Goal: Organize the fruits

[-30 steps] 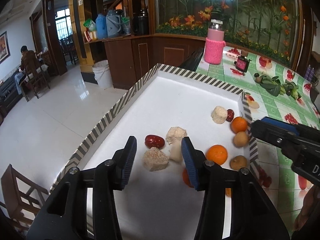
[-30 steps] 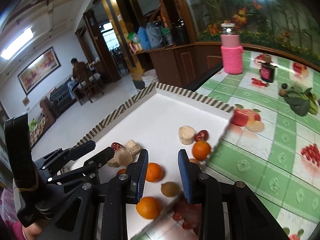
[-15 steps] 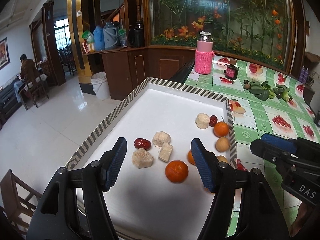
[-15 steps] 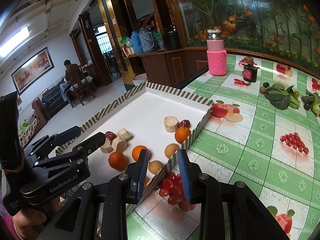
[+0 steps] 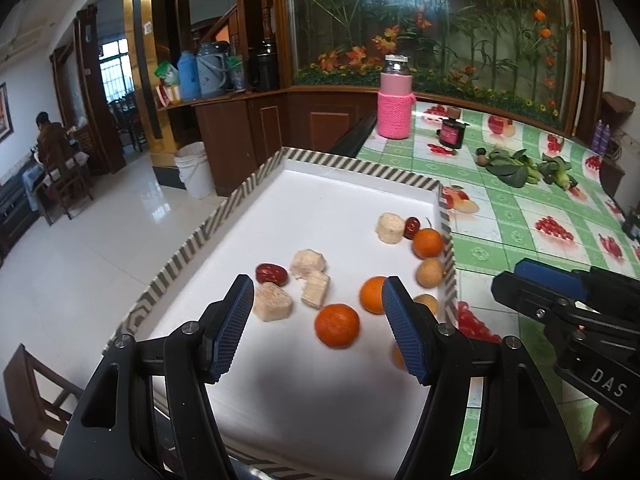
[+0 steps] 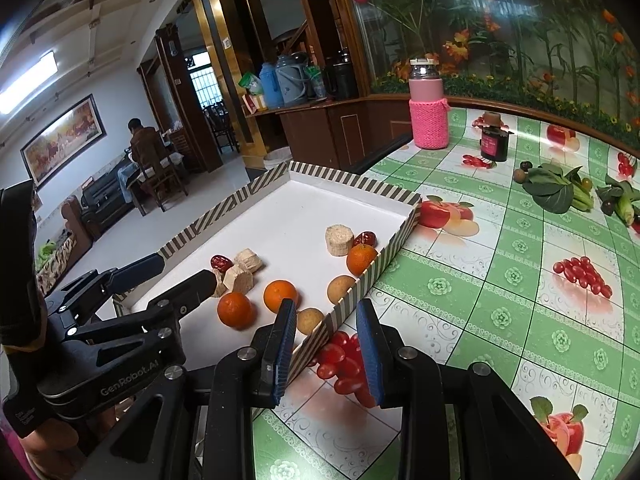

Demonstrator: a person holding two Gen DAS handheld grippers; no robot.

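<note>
A white tray with a striped rim (image 5: 362, 166) (image 6: 352, 178) holds oranges (image 5: 337, 325) (image 6: 236, 310), red dates (image 5: 272, 274), pale sugarcane chunks (image 5: 272, 307) (image 6: 339, 240) and small brown longans (image 5: 430, 273) (image 6: 310, 320). My left gripper (image 5: 318, 330) is open and empty, raised above the tray's near end, with an orange between its fingers in view. My right gripper (image 6: 326, 354) is open and empty over the tray's right rim and the tablecloth; it also shows in the left wrist view (image 5: 560, 300).
The green fruit-print tablecloth (image 6: 520, 280) lies right of the tray. A pink-sleeved bottle (image 5: 395, 98) (image 6: 428, 106), a dark jar (image 6: 495, 140) and leafy greens (image 6: 556, 188) stand at the back. The tray's left side overhangs the floor.
Both grippers have pulled back and up from the tray. The left gripper has opened wider. An orange has moved toward the tray's middle.
</note>
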